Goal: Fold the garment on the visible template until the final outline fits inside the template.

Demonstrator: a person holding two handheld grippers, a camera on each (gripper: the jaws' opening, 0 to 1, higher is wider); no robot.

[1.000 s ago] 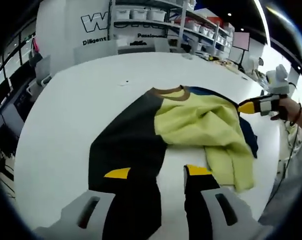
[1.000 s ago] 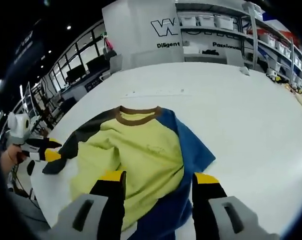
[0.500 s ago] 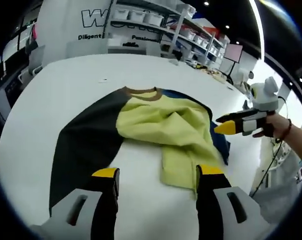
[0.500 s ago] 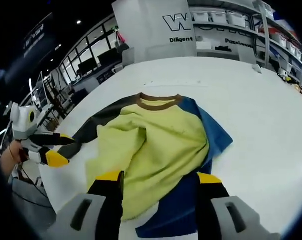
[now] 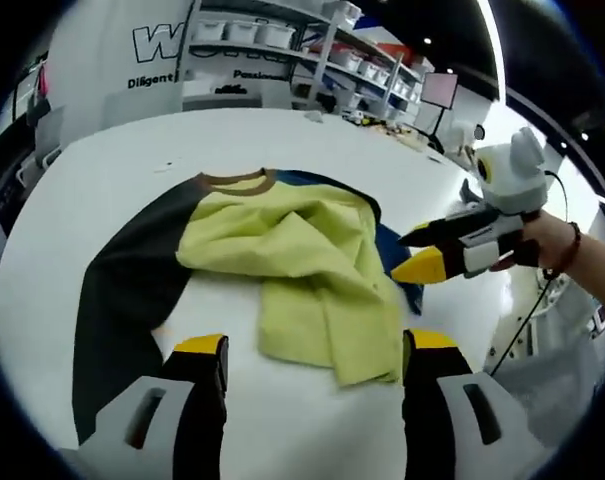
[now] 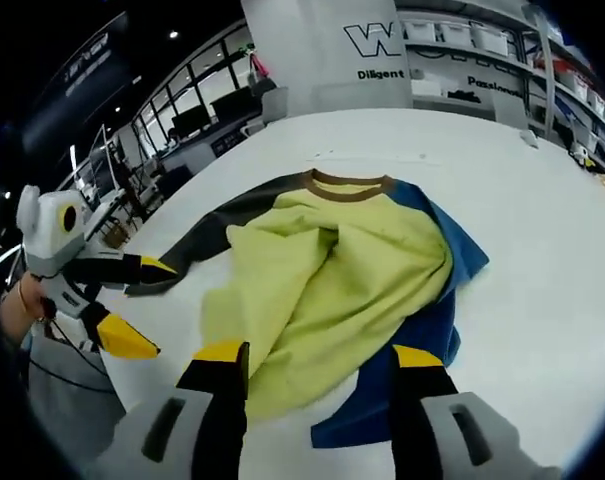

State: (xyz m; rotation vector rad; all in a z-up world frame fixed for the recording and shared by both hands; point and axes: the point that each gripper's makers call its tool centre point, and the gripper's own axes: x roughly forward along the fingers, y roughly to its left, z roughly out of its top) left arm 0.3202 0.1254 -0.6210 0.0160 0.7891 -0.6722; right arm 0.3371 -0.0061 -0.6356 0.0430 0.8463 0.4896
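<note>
I see bare white table [image 6: 542, 200] all around the shirt [image 6: 342, 260]. Shelves [image 5: 282, 40] stand far behind it.

garment [image 5: 302, 260] bunched narrower, both claws released

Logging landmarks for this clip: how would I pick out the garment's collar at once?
Start from the big white table and find the shirt spread on it, yellow-green in the middle with one black and one blue sleeve. At its far edge sits the collar, a narrow brown curved band, the only brown part.
</note>
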